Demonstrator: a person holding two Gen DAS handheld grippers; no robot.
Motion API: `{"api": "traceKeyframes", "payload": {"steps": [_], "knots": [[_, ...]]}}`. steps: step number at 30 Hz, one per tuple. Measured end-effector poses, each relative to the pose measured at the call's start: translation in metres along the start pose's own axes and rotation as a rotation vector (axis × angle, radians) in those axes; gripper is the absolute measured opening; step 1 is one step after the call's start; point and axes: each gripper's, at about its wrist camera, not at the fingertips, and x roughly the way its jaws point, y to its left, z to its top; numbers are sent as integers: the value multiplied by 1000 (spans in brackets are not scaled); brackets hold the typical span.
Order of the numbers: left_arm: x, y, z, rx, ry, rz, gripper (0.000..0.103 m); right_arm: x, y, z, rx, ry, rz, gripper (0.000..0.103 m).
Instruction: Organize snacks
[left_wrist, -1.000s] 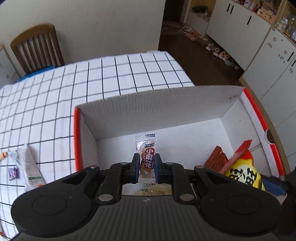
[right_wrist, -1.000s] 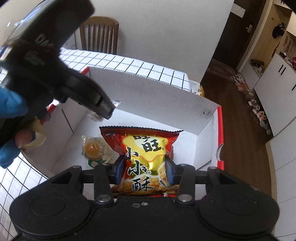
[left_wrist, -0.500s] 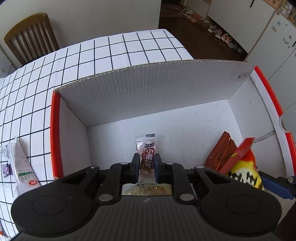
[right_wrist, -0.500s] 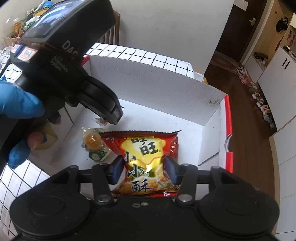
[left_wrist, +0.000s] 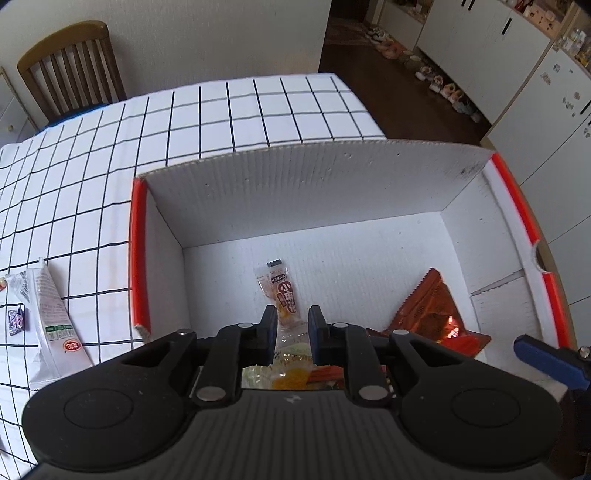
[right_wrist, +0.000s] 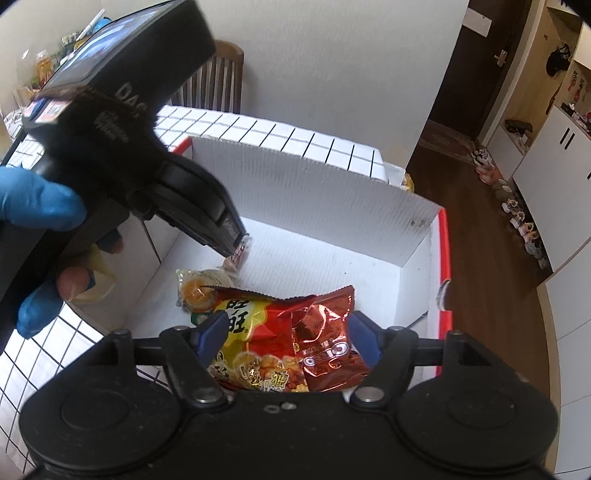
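Observation:
A white cardboard box (left_wrist: 138, 251) with red rims stands on the checked table. My left gripper (left_wrist: 292, 321) is open low inside it. A small clear snack packet (left_wrist: 281, 291) lies tilted on the box floor, its lower end still between the fingertips. From the right wrist view that packet (right_wrist: 236, 258) sits at the left gripper's (right_wrist: 238, 245) tip. My right gripper (right_wrist: 288, 332) is open around a yellow-red bag (right_wrist: 251, 332) and a red foil packet (right_wrist: 325, 339), both resting in the box (right_wrist: 314, 184). A clear pastry packet (right_wrist: 199, 291) lies beside them.
A white sachet (left_wrist: 48, 314) and a small purple candy (left_wrist: 15, 320) lie on the checked cloth (left_wrist: 221, 118) left of the box. A wooden chair (left_wrist: 70, 66) stands behind the table. A blue-gloved hand (right_wrist: 37, 206) holds the left gripper. White cabinets line the right.
The right gripper's fingers have spread and the yellow-red bag has dropped onto the box floor. The small packet has slipped forward and tilted out of the left fingers.

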Motion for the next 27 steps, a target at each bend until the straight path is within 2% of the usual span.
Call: {"api": "traceKeyframes", "payload": {"steps": [12,27], "knots": [[-48,3,-19,3,-92,-35,17,-35,-5,-5,32,-63,8,78],[-119,20,-54,13,-245,-78,17,-80,4,-9,50,-157,42,84]]}}
